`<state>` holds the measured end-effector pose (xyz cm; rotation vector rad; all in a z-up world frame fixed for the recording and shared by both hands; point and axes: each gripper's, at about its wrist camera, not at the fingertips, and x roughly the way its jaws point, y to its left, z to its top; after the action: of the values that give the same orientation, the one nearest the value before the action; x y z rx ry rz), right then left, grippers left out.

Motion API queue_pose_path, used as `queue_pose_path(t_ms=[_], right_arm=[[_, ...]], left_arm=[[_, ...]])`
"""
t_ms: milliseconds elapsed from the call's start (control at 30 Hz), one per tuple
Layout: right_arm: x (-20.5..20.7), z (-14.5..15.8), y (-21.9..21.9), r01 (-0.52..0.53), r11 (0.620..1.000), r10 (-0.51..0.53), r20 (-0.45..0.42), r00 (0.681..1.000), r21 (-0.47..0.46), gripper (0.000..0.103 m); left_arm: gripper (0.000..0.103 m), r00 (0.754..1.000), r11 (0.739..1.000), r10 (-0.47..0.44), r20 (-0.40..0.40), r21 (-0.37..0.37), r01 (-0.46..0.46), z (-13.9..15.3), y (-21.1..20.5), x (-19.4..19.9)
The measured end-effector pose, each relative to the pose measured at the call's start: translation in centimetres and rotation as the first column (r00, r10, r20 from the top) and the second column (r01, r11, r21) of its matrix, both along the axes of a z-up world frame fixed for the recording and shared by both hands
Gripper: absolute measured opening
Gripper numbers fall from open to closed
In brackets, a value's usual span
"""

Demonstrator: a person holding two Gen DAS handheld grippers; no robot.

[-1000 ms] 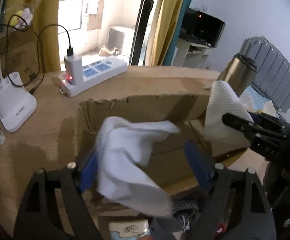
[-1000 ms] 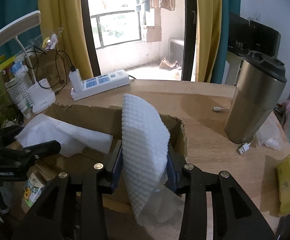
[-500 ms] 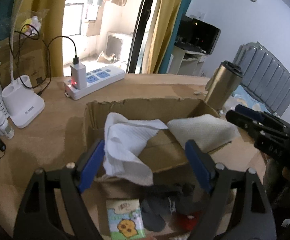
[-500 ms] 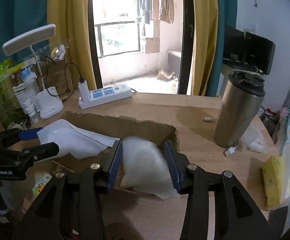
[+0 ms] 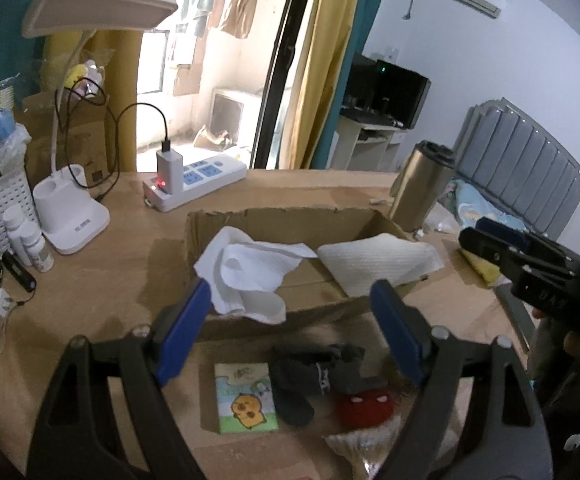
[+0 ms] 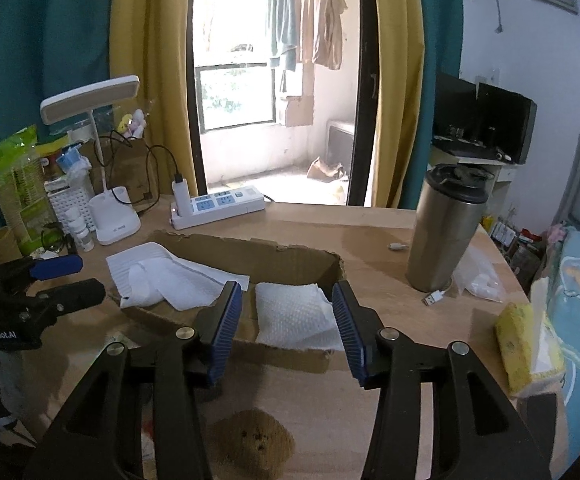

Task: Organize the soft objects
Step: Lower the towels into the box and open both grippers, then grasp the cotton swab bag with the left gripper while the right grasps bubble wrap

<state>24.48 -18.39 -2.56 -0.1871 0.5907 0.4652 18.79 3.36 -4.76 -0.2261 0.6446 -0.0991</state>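
1. Two white cloths lie in an open cardboard box (image 6: 290,258) on the wooden desk (image 6: 370,232).
2. Crumpled cloth (image 5: 246,276) sits at the box's left end, draped over the near wall and the left corner; seen also from the right wrist (image 6: 166,280).
3. Folded cloth (image 6: 294,316) sits at the box's right end, its lower edge hanging over the near wall; seen also from the left wrist (image 5: 378,260).
4. Left gripper (image 5: 290,320): fingers spread wide, nothing between them, short of the crumpled cloth; left blue pad looks just beside that cloth's edge, contact unclear.
5. Right gripper (image 6: 288,320): fingers have just been opening, stand part open either side of the folded cloth, pads not pressing on it.
6. Near the left gripper, outside the box: dark socks (image 5: 310,372), red soft item (image 5: 364,408), small cartoon tissue pack (image 5: 246,398).
7. Brown fuzzy item (image 6: 254,440) lies on the desk under the right gripper.
8. Steel tumbler (image 6: 446,228) stands right of the box, apart from it.
9. White power strip (image 6: 218,206) and desk lamp (image 6: 110,184) are behind the box.
10. Yellow tissue pack (image 6: 528,344) sits at the desk's right edge.
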Motion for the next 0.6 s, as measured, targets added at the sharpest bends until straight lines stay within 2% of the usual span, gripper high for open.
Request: queue_pose_path(t_ms=[367,600], right_arm=[[-3.4,0.4,-1.0,0.014,1.000,-0.014,0.019,1.000,0.002,0.051],[-5.5,-0.2,-1.5,0.019,1.000,-0.019,0.013,1.000,0.003,0.051]], left_arm=[[0.083,0.993,0.999,0.032,0.116,0.002,-0.033,1.9,-0.5,-4.5],[0.083,0.993,1.000,0.007,0.119,0.007,-0.008,1.5,-1.2,-6.2]])
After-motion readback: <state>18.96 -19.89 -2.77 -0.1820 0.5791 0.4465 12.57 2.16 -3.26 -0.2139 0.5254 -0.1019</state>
